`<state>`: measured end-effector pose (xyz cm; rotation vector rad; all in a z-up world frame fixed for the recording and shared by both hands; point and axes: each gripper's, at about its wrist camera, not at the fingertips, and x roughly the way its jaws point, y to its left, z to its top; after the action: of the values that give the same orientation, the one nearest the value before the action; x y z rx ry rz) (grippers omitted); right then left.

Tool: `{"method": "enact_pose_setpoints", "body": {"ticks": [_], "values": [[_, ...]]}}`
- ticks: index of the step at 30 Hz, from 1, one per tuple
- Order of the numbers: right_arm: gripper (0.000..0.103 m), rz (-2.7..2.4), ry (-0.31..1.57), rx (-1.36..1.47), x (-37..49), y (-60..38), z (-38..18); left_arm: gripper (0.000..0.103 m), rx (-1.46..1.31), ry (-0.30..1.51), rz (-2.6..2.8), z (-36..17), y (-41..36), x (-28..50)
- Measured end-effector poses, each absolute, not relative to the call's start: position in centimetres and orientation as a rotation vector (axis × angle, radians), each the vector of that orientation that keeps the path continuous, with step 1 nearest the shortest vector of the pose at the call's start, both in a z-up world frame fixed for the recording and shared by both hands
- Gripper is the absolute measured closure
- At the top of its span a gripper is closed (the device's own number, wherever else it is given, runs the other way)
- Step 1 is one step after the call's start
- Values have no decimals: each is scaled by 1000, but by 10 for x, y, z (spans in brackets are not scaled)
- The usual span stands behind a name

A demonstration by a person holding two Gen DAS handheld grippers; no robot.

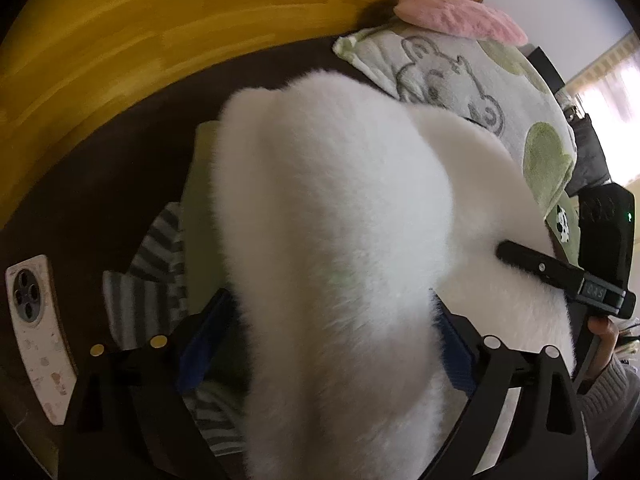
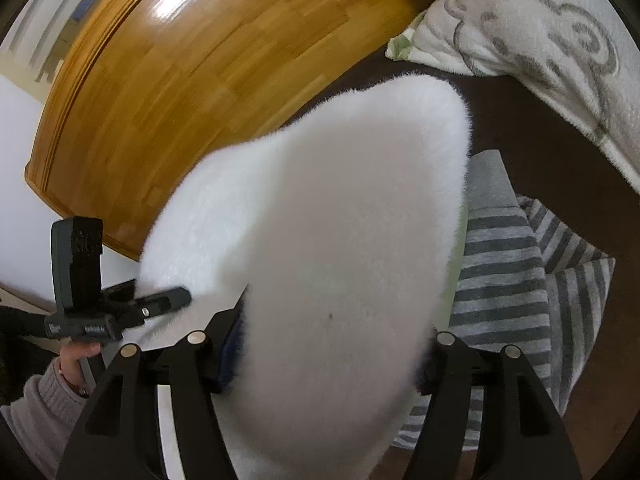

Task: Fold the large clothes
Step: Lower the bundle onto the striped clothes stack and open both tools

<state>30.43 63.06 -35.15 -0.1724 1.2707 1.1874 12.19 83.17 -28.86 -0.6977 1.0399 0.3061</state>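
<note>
the fluffy white fleece garment point(image 1: 340, 208) hangs bunched between both tools, lifted above the dark brown counter point(image 1: 100, 184), probably so an edge can be carried over for a fold. the left claw point(image 1: 332, 340) pinches a thick fold of it; the right claw point(image 2: 328, 344) pinches another, each filling its own view. underneath lie a grey striped knit garment point(image 2: 520, 264) and a printed bear blanket point(image 1: 460, 80), crowding the landing spot. a white phone point(image 1: 36, 336) rests at the counter's edge.
</note>
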Motion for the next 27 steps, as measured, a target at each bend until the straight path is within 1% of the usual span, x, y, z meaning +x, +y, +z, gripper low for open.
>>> {"method": "enact_pose_setpoints", "body": {"ticks": [10, 14, 16, 21, 24, 27], "values": [[40, 1142, 1209, -247, 294, 613, -323, 12, -479, 1026, 414, -246, 820, 110], [39, 1114, 1174, -271, 291, 604, -311, 12, -536, 988, 455, -234, 831, 97], [33, 1115, 1144, -276, 289, 597, -302, 12, -578, 963, 479, -226, 839, 89], [32, 1133, 1068, -276, 283, 587, -268, 11, -615, 910, 506, -203, 841, 77], [32, 1153, 1040, -277, 275, 585, -254, 9, -591, 892, 517, -190, 831, 78], [32, 1161, 1016, -294, 263, 584, -248, 9, -573, 894, 509, -185, 812, 84]]}}
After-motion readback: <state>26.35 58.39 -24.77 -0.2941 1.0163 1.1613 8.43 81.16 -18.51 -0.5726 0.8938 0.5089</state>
